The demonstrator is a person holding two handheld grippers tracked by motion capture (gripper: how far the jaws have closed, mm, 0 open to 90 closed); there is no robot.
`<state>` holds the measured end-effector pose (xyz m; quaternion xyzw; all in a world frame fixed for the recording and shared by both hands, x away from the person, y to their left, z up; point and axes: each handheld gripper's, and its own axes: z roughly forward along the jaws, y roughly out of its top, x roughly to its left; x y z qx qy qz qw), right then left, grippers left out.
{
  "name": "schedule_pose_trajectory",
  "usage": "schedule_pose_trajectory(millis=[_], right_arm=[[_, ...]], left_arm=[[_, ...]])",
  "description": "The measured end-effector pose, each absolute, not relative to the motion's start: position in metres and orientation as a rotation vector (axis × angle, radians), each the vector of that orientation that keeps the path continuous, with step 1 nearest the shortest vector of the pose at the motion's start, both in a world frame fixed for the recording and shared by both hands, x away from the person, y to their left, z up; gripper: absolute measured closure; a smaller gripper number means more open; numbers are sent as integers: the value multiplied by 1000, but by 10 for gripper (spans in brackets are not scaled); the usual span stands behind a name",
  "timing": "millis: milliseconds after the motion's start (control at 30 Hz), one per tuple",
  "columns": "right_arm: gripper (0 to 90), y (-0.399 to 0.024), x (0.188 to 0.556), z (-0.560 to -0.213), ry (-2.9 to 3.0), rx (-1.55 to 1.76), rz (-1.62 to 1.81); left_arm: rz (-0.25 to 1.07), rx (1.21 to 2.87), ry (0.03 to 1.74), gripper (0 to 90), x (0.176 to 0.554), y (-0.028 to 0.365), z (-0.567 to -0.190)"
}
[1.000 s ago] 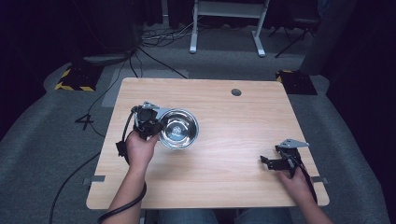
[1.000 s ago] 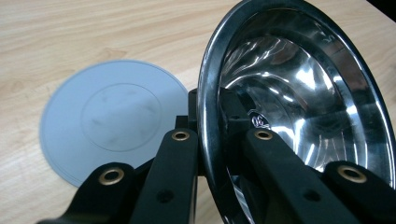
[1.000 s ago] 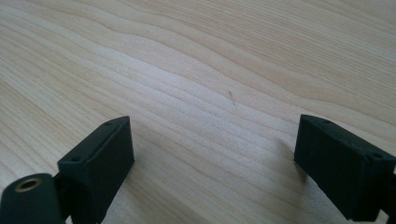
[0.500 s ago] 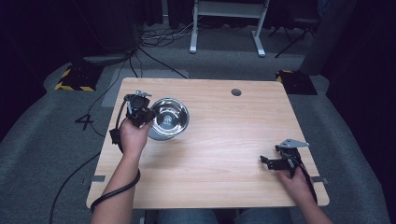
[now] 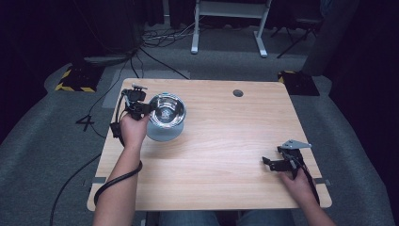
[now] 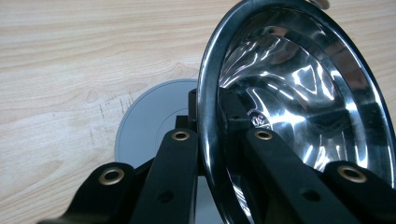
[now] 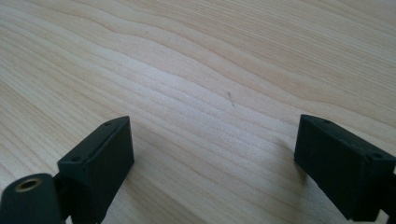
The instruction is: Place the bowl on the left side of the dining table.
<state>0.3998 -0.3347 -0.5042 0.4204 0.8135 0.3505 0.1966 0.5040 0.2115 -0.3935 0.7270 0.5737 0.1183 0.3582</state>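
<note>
A shiny steel bowl [image 5: 168, 112] hangs tilted over the table's far left part, and my left gripper [image 5: 145, 109] is shut on its left rim. In the left gripper view the black jaws pinch the dark rim of the bowl [image 6: 299, 88] between them, one inside and one outside, at my left gripper [image 6: 210, 109]. A flat grey disc [image 6: 149, 126] lies on the wood just below the bowl; from above the disc [image 5: 162, 133] peeks out at the bowl's near side. My right gripper [image 5: 269, 162] rests open near the front right edge, and in its own view the right gripper [image 7: 212, 158] has bare wood between its jaws.
The wooden table [image 5: 226, 141] has a round cable hole [image 5: 238, 92] near its far edge. A black cable [image 5: 113, 181] trails from the left forearm over the front left edge. Beyond the table a white desk frame [image 5: 226, 23] and floor cables stand on grey carpet.
The left hand has carried the bowl to the left and away from the person, toward the table's far left corner. The right gripper has stayed put.
</note>
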Motion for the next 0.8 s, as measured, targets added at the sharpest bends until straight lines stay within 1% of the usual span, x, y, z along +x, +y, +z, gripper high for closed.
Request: schedule_pose_trajectory(millis=[100, 300, 433, 567, 700, 800], right_arm=[[117, -335, 400, -504, 2278, 1180, 982], [117, -335, 400, -504, 2277, 1178, 983], [117, -335, 400, -504, 2277, 1178, 983], [117, -335, 400, -504, 2278, 1178, 983], [117, -334, 400, -504, 2274, 1184, 984], [117, -335, 400, -504, 2278, 1180, 983]], left_arm=[[284, 1885, 1503, 859, 511, 213, -400], [204, 1849, 1563, 859, 521, 220, -416], [181, 1823, 1604, 859, 524, 224, -429], [123, 1772, 1630, 858, 525, 229, -444], [108, 1701, 1671, 858, 526, 233, -454], [104, 1678, 1690, 858, 526, 236, -459]])
